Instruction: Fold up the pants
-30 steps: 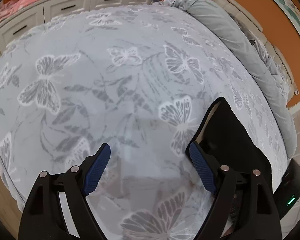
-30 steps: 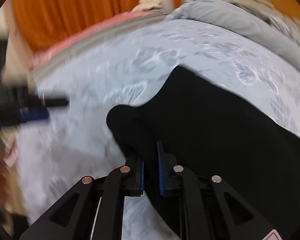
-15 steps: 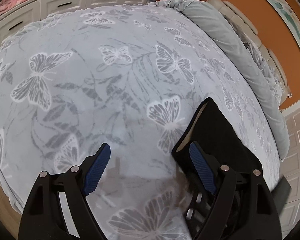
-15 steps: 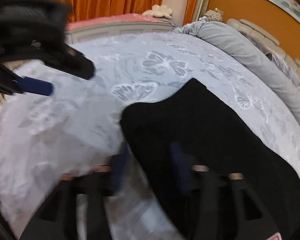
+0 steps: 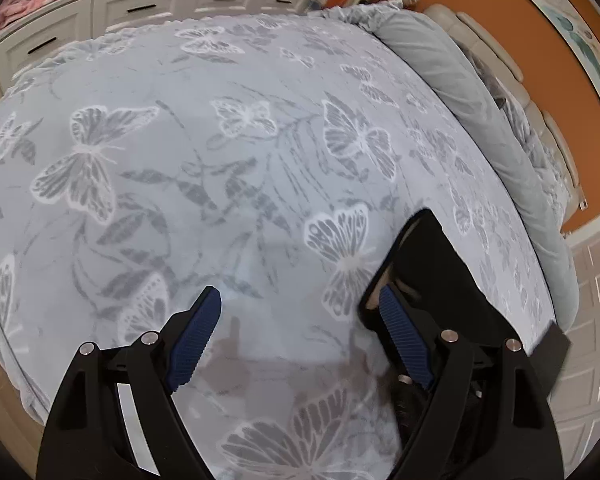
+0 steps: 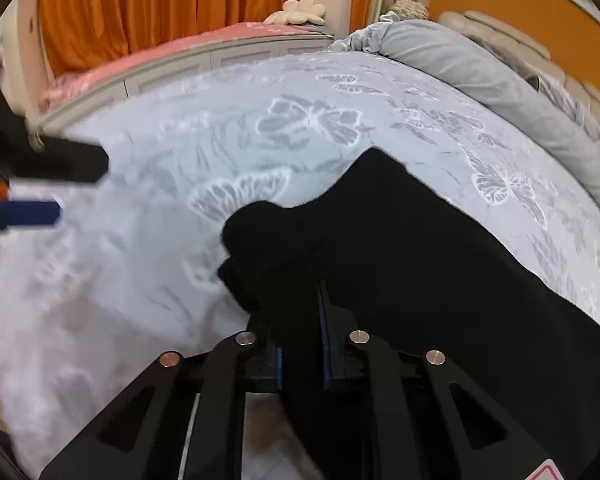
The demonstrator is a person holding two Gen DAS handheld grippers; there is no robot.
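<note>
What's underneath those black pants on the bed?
The black pants lie on a grey butterfly-print bedspread, which shows all around them. The part of the spread directly beneath the pants is covered, so anything there stays hidden.

No text, brand, number or label can be read in either view. The only sign-like mark is a red triangular sticker (image 6: 546,474) at the lower right of the right wrist view, on the black frame of the right gripper (image 6: 300,344); it is cut off by the frame edge and whatever it carries cannot be made out.
</note>
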